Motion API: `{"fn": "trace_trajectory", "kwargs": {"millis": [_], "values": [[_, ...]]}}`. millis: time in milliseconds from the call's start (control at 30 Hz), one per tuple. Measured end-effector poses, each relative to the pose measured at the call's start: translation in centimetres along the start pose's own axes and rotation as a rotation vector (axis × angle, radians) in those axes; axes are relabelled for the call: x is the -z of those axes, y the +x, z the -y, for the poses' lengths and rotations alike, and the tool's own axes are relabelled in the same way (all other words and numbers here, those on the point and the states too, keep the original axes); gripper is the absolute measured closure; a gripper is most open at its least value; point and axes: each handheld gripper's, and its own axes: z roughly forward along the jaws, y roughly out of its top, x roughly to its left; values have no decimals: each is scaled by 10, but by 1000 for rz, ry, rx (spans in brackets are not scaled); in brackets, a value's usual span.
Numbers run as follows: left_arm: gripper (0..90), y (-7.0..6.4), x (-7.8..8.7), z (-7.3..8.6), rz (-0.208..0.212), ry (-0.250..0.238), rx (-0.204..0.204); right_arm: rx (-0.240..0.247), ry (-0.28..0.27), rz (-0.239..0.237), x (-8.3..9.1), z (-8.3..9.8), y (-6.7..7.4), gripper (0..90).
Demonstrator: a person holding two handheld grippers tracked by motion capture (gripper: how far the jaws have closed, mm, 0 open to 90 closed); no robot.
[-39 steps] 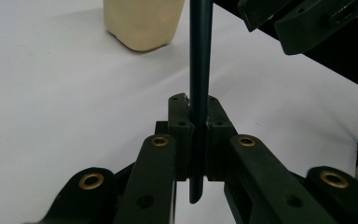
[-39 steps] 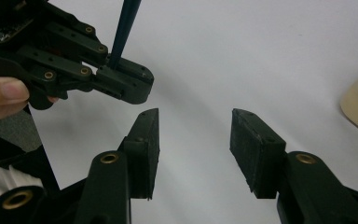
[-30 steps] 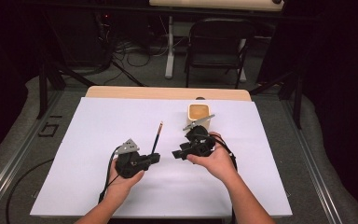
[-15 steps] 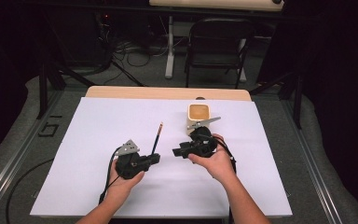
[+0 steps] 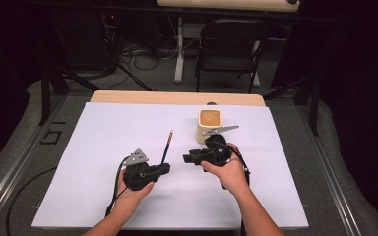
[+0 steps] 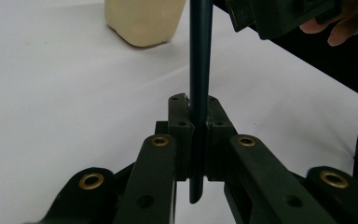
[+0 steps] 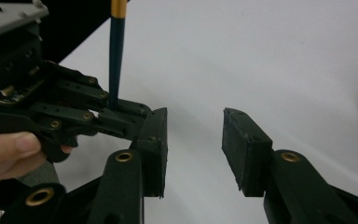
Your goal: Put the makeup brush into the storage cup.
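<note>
Over the white desk (image 5: 103, 147), the left gripper (image 5: 166, 168) clamps a dark pencil (image 5: 167, 146) near its lower end, upright; the right gripper (image 5: 187, 158), empty jaws just narrowing, faces it beside a cream cup (image 5: 209, 125).

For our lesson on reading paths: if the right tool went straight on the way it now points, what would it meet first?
The right tool points left toward the left tool, which is shut on the pencil. Its open jaws, which have just been closing, have nothing between them. It would probably meet the left tool's tip or the pencil first; depth is unclear.
</note>
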Motion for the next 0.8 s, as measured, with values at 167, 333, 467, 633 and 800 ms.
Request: {"fn": "trace_trajectory", "kwargs": {"millis": [167,333,467,633,800], "values": [[850,1,-2,2,24,-9,21,-45,-42,-49,0,1,-3,626],[850,1,-3,3,43,-19,50,-88,-100,-87,0,2,-5,630],[850,2,-3,5,61,-33,73,-129,-149,-103,-1,4,-7,635],[850,2,-4,6,77,-47,93,-170,-180,-140,-3,6,-8,634],[850,2,-5,7,98,-57,116,-179,-200,-153,-4,6,-6,633]]}}
